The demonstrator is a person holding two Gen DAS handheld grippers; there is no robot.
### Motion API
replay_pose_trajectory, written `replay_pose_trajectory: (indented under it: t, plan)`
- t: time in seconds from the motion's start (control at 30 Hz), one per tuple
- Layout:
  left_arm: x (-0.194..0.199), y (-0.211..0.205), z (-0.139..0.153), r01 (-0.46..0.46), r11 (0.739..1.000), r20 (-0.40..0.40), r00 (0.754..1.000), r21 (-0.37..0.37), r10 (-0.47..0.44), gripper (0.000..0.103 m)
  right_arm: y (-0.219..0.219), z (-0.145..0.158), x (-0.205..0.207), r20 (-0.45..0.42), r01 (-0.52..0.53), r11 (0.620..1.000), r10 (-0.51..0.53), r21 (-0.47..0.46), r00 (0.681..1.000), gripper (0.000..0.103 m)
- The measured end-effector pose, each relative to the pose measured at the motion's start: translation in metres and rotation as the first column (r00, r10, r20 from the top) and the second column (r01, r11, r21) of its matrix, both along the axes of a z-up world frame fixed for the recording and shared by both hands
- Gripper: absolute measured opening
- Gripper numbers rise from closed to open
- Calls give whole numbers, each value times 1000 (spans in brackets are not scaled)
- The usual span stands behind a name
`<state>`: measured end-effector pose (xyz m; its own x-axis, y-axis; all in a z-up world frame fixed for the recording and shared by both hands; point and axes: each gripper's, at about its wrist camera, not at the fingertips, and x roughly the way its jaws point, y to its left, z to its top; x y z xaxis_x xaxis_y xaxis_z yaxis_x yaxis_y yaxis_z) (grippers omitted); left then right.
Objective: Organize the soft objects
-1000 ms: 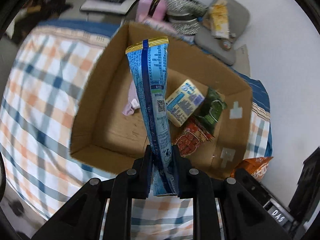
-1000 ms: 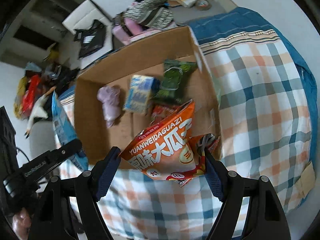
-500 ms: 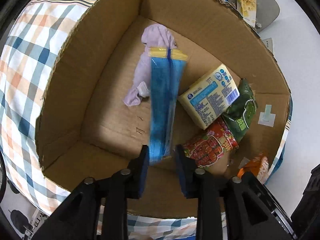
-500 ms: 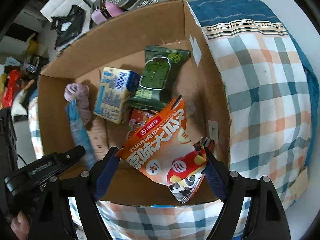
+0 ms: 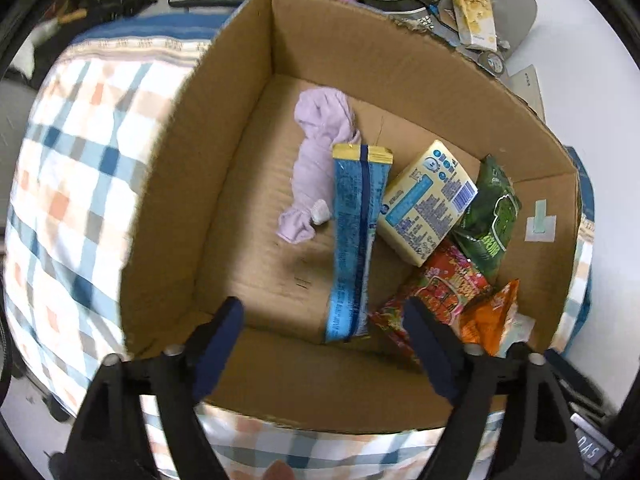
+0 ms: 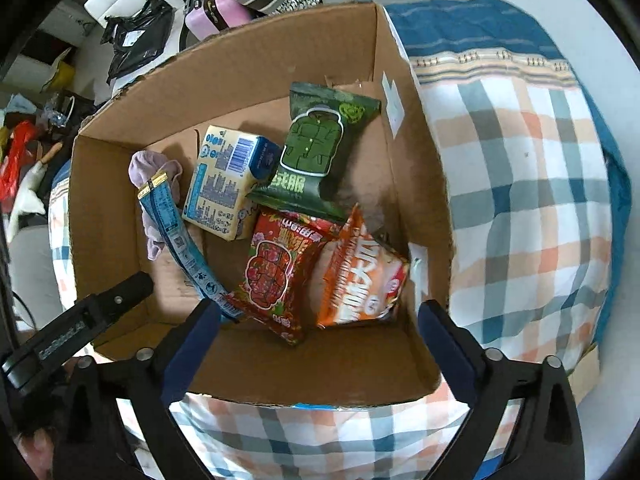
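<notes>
Left wrist view: our left gripper (image 5: 322, 344) gapes, empty, above the brown cardboard box (image 5: 400, 80), where the long blue foil packet (image 5: 354, 240) lies. Our right gripper (image 6: 320, 344) is likewise spread over the orange snack bag (image 6: 356, 276).

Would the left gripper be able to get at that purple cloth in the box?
Probably yes. The left gripper is open above the box, and the purple cloth lies mostly uncovered; only the blue packet overlaps its near edge.
</notes>
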<state>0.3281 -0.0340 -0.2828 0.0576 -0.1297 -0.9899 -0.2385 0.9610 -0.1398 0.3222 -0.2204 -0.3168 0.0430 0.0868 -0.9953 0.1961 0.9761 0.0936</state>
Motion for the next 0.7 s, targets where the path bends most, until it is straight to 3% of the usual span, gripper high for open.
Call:
replay_pose_trajectory:
  t: [0.13,0.27,0.4,0.7]
  plan:
    - [-9,-2,14,51,993,67,996,105,-59,101,9,8,-3,42,-49,997,51,-62,998,103]
    - [-19,0,28,77,983,141,985,167,-101,101,19,12,-9,82,-93,986,105,-136,991,103]
    - [-27,0,43,98,975,190,972,200,-137,101,24,16,-16,103,-114,976,135,-183,986,103]
    - [-53,2,85,90,968,281,947,234,-156,101,30,37,-35,150,-104,980,129,-167,980,103]
